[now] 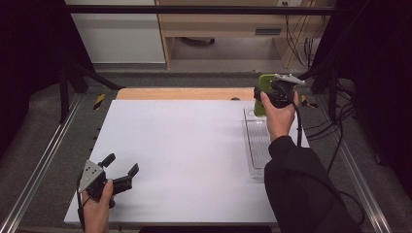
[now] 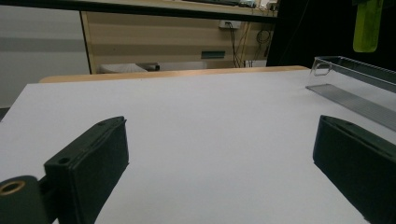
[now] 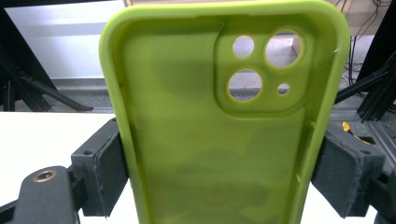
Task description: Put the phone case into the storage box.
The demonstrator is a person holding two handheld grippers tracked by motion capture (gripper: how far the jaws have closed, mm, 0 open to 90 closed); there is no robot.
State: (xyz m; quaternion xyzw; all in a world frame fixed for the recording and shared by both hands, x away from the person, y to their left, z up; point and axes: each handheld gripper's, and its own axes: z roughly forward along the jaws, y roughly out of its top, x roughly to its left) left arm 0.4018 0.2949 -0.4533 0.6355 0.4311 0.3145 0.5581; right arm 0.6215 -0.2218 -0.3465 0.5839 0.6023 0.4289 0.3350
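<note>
A lime-green phone case (image 3: 219, 130) with camera cut-outs at its top right stands upright between the two black pads of my right gripper (image 3: 219, 172), which press on its long edges. From above, that right gripper (image 1: 272, 94) holds the green case (image 1: 263, 87) up over the far end of a clear plastic tray (image 1: 253, 145) at the table's right side. My left gripper (image 1: 120, 166) rests low at the near left of the white table (image 1: 184, 145), jaws spread wide with nothing between them. In the left gripper view the case (image 2: 367, 28) hangs at the top right above the tray (image 2: 355, 79).
A wooden strip (image 1: 184, 93) borders the white table's far edge. Metal rails (image 1: 43, 160) run along both sides, and black cables (image 1: 335, 126) trail to the right of the tray. A wooden cabinet and a white wall panel stand beyond the table.
</note>
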